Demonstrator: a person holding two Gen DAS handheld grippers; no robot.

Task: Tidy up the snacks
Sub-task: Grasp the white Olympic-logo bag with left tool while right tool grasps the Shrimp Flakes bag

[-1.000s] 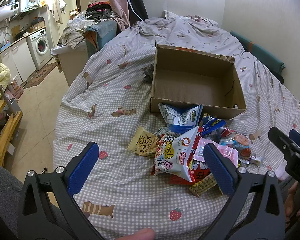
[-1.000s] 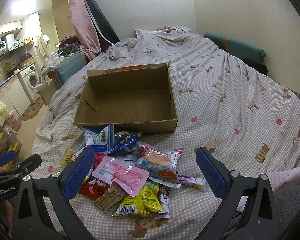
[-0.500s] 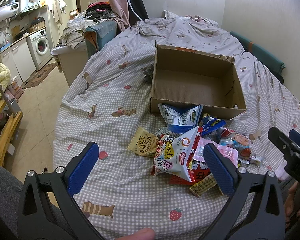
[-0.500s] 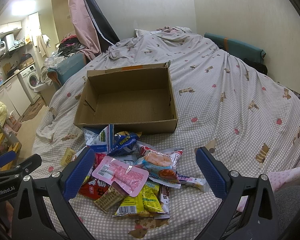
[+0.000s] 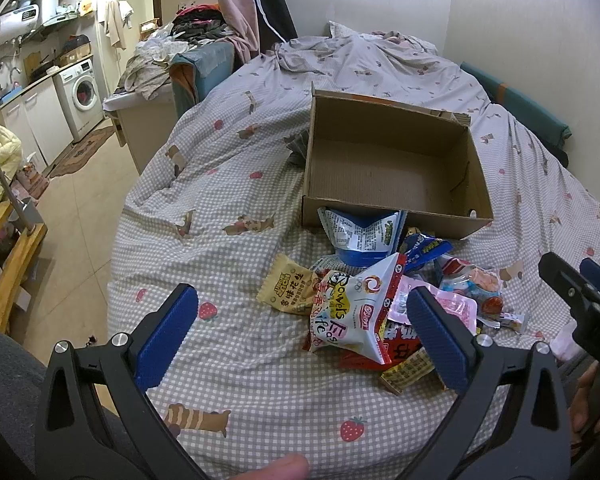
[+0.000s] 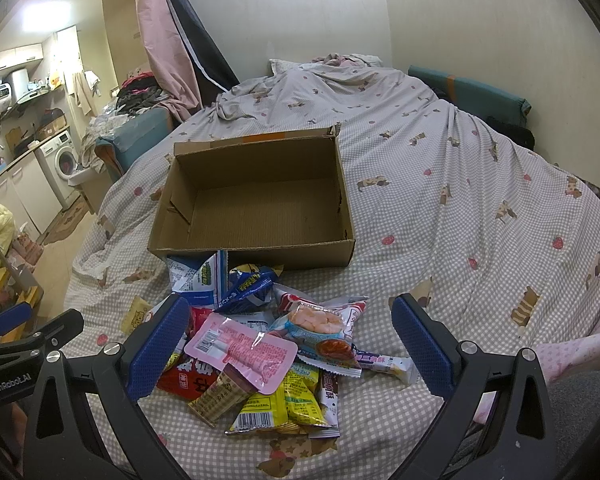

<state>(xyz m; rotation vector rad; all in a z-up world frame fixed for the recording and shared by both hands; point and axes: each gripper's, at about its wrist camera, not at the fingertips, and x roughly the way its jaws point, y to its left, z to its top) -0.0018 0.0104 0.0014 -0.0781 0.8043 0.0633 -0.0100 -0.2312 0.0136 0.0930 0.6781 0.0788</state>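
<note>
An empty cardboard box (image 5: 392,178) (image 6: 260,200) sits open on the checked bedspread. Just in front of it lies a heap of snack packets: a white and red bag (image 5: 356,312), a tan peanut packet (image 5: 288,290), a blue and white pouch (image 5: 360,236) (image 6: 200,280), a pink tray pack (image 6: 240,350), a shrimp-picture bag (image 6: 320,328) and yellow packets (image 6: 280,404). My left gripper (image 5: 302,320) hovers open above the heap's left side. Over the heap's near side my right gripper (image 6: 290,338) is held open. Neither holds anything.
The bed's left edge (image 5: 120,240) drops to a tiled floor (image 5: 68,208). A washing machine (image 5: 82,94) and cupboards stand far left. A wall (image 6: 480,20) runs along the right side, with a teal cushion (image 6: 468,90) against it. Rumpled bedding (image 6: 328,76) lies behind the box.
</note>
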